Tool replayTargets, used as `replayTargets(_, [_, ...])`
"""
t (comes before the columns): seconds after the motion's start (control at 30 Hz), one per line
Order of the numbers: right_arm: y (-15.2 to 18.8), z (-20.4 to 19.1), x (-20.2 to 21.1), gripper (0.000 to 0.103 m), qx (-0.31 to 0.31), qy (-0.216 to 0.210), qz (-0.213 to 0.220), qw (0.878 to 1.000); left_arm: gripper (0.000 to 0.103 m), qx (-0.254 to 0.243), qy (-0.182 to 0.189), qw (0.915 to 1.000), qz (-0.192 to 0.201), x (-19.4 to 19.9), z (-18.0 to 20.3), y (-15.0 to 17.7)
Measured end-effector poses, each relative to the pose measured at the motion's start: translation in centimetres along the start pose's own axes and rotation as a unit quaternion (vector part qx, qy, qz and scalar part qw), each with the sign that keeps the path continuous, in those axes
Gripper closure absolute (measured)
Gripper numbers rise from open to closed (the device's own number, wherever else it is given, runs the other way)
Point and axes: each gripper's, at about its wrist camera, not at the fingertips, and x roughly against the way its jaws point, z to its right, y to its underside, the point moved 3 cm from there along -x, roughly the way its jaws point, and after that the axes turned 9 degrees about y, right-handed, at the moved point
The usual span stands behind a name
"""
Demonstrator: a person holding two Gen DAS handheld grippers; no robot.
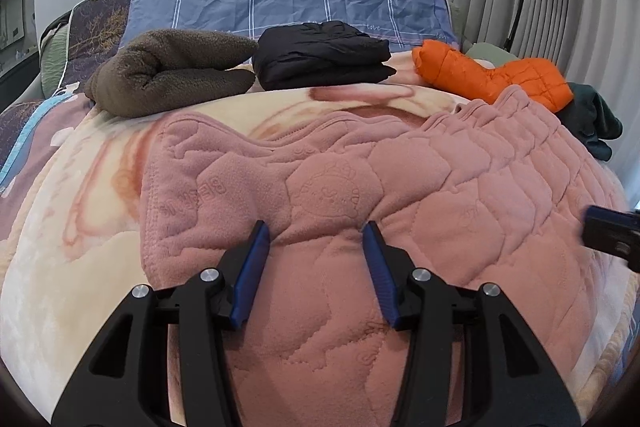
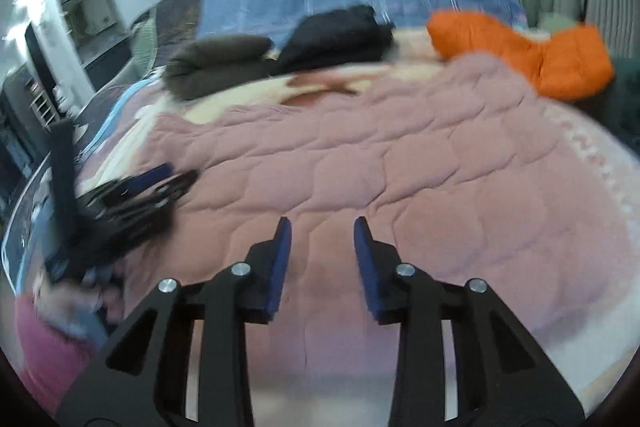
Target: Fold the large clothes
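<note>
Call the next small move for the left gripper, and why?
Probably lower the left gripper and close on the pink garment. Its jaws are open, hovering over the spread fleece with nothing held; the right gripper is open too, so no fold has started.

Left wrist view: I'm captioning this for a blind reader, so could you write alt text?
An open left gripper hovers over a pink quilted garment spread on a bed. Behind it lie a folded brown fleece, a folded black garment and an orange puffer jacket. The right gripper pokes in at the right edge.
</note>
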Motion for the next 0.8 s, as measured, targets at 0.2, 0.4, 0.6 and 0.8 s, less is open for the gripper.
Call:
replayTargets(0.2, [5.8,0.6,-4.4,0.071,0.019,-0.026,-0.06,0.998,0.052,-0.001,0.001,1.0,0.001,0.1,0.1,0.0])
replayTargets(0.4, [4.4,0.3,-1.8,0.071,0.007,-0.008,-0.064,0.998,0.052,-0.004,-0.005,1.0,0.003,0.2,0.1,0.0])
replayTargets(0.6, [5.9,0.1,-3.3,0.064,0.044,-0.004,-0.058,0.997,0.052,-0.007,-0.005,1.0,0.004,0.2,0.3,0.1])
replayTargets(0.8, [5.1,0.5,-2.1,0.062,0.036,-0.014,-0.059,0.998,0.052,-0.011,-0.009,0.9999,0.005,0.3,0.3,0.2])
